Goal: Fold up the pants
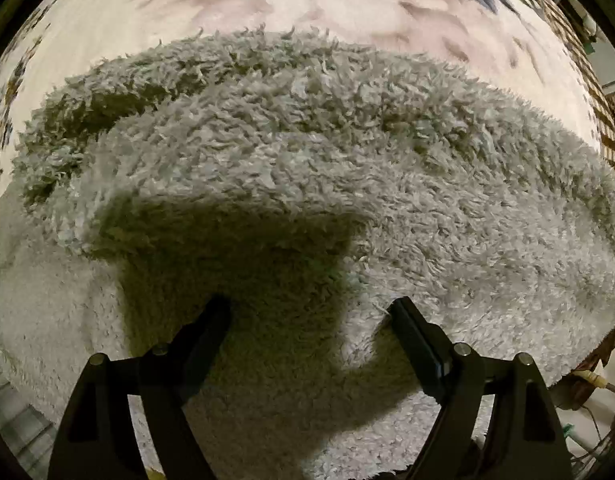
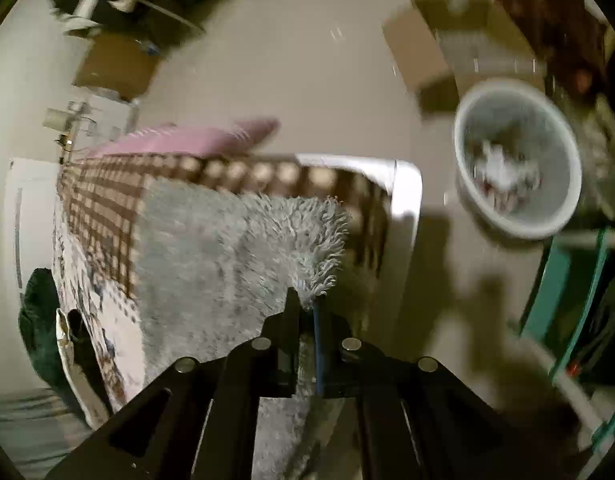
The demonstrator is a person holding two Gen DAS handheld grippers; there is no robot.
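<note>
The pants (image 1: 307,140) are thick, shaggy, pale grey fleece, lying in folded layers on a bed. They fill most of the left wrist view. My left gripper (image 1: 309,308) points straight down just above them and stands open, its fingers wide apart with only fleece below. In the right wrist view the pants (image 2: 227,240) stretch along the bed, with their shaggy edge near the bed's corner. My right gripper (image 2: 305,304) is shut on that edge, and grey pile shows between its fingers.
The bed has a floral sheet (image 1: 307,8) and a brown checked blanket (image 2: 107,200), with a pink pillow (image 2: 195,140) at the far end. On the floor beyond the bed corner stand a round basket (image 2: 515,160), cardboard boxes (image 2: 419,52) and a green rack (image 2: 563,280).
</note>
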